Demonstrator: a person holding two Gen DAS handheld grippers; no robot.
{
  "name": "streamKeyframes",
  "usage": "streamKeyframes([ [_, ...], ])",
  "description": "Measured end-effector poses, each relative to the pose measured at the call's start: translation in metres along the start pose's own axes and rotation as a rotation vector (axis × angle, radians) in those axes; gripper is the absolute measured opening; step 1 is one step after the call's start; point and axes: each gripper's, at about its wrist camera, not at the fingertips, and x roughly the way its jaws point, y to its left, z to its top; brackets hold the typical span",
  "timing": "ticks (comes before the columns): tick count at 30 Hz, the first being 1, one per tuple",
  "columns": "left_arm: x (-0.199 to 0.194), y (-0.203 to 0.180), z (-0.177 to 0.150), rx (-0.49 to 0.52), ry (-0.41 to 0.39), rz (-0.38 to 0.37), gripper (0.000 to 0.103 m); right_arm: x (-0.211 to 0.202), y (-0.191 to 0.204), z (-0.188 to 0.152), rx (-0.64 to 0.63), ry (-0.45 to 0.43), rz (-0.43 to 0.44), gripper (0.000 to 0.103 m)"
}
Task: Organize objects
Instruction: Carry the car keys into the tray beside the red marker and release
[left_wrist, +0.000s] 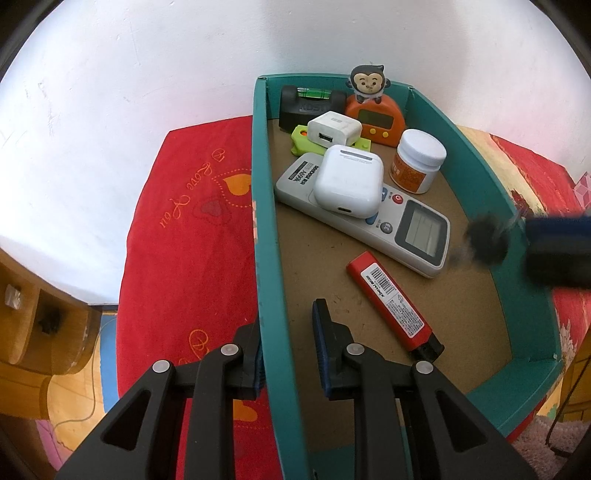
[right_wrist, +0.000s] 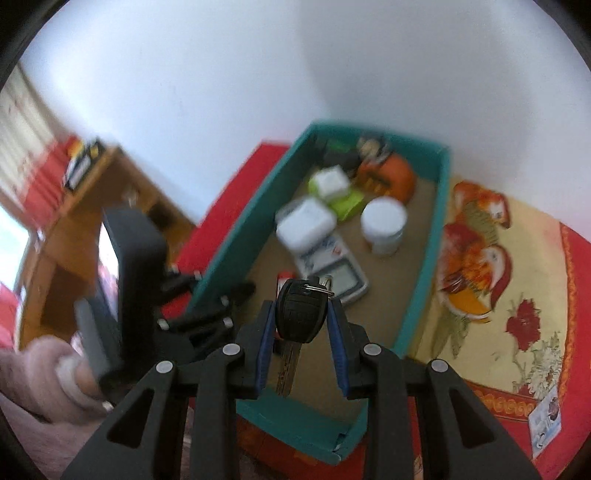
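A teal cardboard box (left_wrist: 532, 321) stands on a red cloth. My left gripper (left_wrist: 286, 321) is shut on its left wall, one finger outside and one inside. My right gripper (right_wrist: 301, 306) is shut on a black car key (right_wrist: 301, 314), whose metal blade hangs down between the fingers. It hovers over the near end of the box (right_wrist: 421, 288). In the left wrist view the key (left_wrist: 484, 240) and the right gripper (left_wrist: 532, 240) show as a blur over the box's right wall.
Inside the box lie a white remote (left_wrist: 402, 229), a white earbud case (left_wrist: 349, 181), a charger (left_wrist: 334, 129), a white jar (left_wrist: 419, 160), an orange monkey timer (left_wrist: 376, 118) and a red lighter (left_wrist: 393, 301). A wooden shelf (right_wrist: 85, 206) stands left. A hand (right_wrist: 48, 369) holds the left gripper.
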Motion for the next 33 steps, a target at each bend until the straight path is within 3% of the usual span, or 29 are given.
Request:
streamKeyframes([
  [6, 0.001, -0.001, 0.001, -0.001, 0.000, -0.001, 0.021, 0.031, 0.013, -0.011, -0.060, 0.102, -0.024, 0.027],
  [17, 0.001, -0.001, 0.001, -0.002, 0.000, -0.001, 0.021, 0.050, 0.006, -0.018, -0.064, 0.181, -0.049, 0.028],
  [33, 0.003, -0.004, 0.003, -0.003, 0.001, -0.001, 0.021, 0.041, -0.003, -0.024, -0.040, 0.165, -0.032, 0.033],
])
